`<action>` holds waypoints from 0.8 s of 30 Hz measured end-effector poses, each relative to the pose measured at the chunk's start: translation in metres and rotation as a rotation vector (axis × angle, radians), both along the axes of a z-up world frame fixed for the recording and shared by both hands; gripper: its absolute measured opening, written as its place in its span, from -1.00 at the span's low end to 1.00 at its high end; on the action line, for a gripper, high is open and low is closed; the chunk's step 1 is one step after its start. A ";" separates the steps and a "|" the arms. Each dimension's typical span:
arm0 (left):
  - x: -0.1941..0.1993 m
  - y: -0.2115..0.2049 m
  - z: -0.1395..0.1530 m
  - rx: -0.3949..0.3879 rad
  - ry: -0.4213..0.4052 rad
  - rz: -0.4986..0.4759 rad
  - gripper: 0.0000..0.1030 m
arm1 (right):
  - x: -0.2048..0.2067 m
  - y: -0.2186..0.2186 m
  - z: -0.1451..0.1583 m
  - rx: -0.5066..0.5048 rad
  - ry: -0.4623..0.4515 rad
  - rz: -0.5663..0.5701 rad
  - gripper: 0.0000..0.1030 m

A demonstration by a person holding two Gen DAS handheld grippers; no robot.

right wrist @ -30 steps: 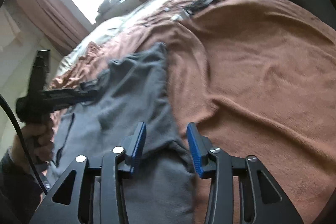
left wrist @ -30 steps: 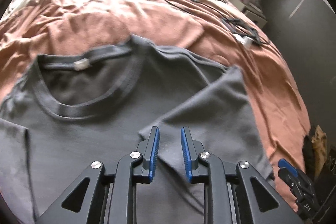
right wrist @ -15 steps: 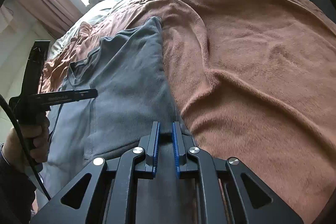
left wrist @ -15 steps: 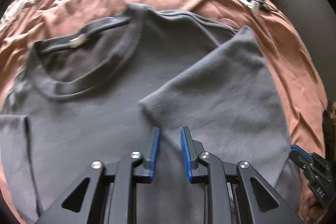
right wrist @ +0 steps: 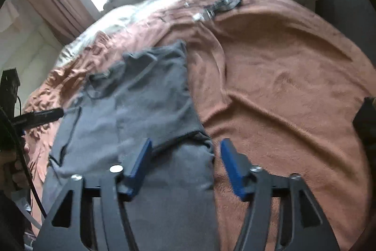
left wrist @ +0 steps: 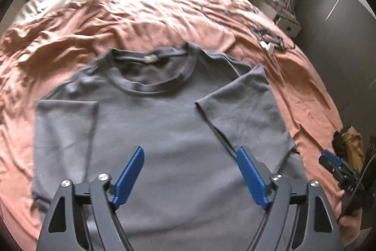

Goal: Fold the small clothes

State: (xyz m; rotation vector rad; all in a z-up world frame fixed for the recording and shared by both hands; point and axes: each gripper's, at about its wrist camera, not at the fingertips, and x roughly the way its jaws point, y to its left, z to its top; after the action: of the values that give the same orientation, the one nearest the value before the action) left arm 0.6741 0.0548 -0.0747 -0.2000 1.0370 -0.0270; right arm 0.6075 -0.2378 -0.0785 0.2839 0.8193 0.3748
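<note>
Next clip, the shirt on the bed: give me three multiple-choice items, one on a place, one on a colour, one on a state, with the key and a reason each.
1. Where does the neck opening of the T-shirt lie in the left wrist view?
A. at the far end, away from the camera
B. right under the left gripper
C. off the bed

2. What colour is the blanket under the shirt?
A. white
B. orange-brown
C. green

3. How is the sleeve on the picture's right?
A. spread outward
B. rolled up
C. folded in over the body

Key: A, the collar lies beyond the chest; B, terracotta cloth surrounds the shirt; C, its cuff edge crosses the chest.
</note>
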 end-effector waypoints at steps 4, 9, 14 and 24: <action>-0.044 0.030 0.035 0.011 -0.067 0.062 0.92 | -0.030 0.001 0.018 0.053 -0.052 0.064 0.43; -0.097 0.062 0.067 0.028 -0.113 0.149 0.98 | -0.059 0.001 0.025 0.044 -0.045 0.081 0.43; -0.144 0.088 0.088 -0.004 -0.144 0.205 0.98 | -0.095 0.007 0.048 -0.067 -0.063 0.043 0.70; -0.230 0.108 0.121 -0.020 -0.237 0.245 0.98 | -0.165 0.028 0.109 -0.270 -0.042 -0.017 0.74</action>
State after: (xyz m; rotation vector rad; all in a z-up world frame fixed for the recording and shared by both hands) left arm 0.4438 0.1628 0.0464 -0.3326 0.7712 0.1573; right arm 0.4430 -0.2096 0.0305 0.0309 0.8151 0.2498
